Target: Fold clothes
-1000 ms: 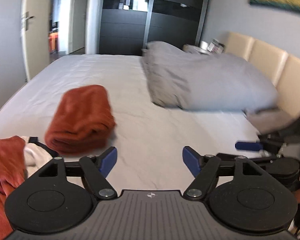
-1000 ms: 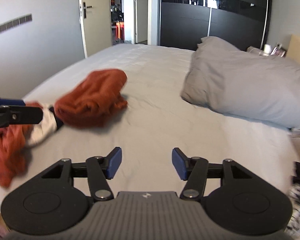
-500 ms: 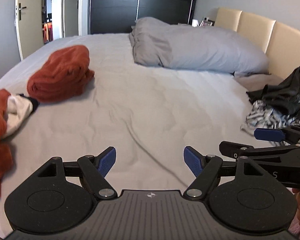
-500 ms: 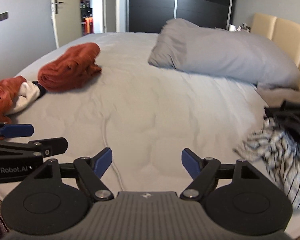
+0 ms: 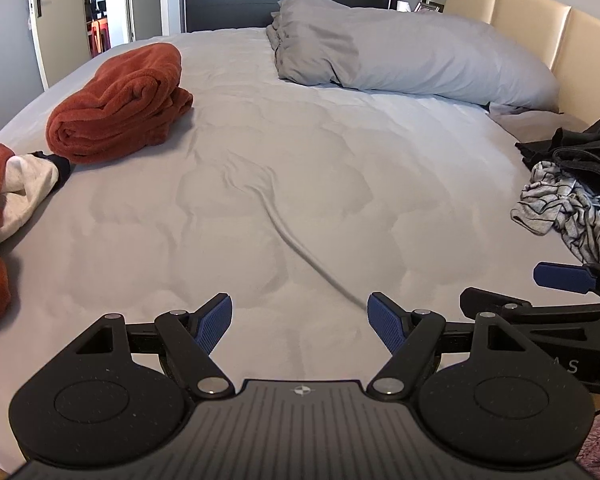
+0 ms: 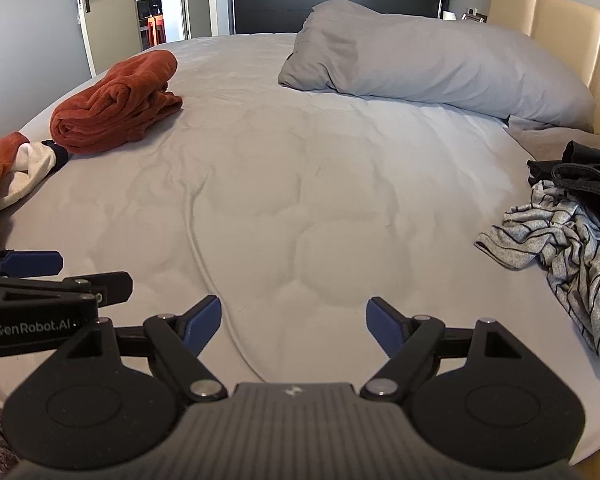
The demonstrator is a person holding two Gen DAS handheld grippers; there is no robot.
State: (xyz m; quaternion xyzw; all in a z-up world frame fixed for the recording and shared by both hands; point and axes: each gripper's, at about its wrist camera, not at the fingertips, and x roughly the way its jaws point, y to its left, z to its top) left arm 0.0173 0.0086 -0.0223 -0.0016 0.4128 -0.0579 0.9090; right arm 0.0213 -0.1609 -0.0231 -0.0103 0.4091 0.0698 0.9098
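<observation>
left tool wide, holds nothing | right tool wide, holds nothing | striped shirt right of pillow end, unfolded | red towel left of pillow, folded, likely done

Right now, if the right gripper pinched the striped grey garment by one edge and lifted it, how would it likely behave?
The striped grey garment lies crumpled in loose folds, so it would probably hang limp and unfurl. It looks like thin knit, likely light for its size. A black garment lies on its far part, so that may drag along or slide off. The right gripper is open and empty.
</observation>
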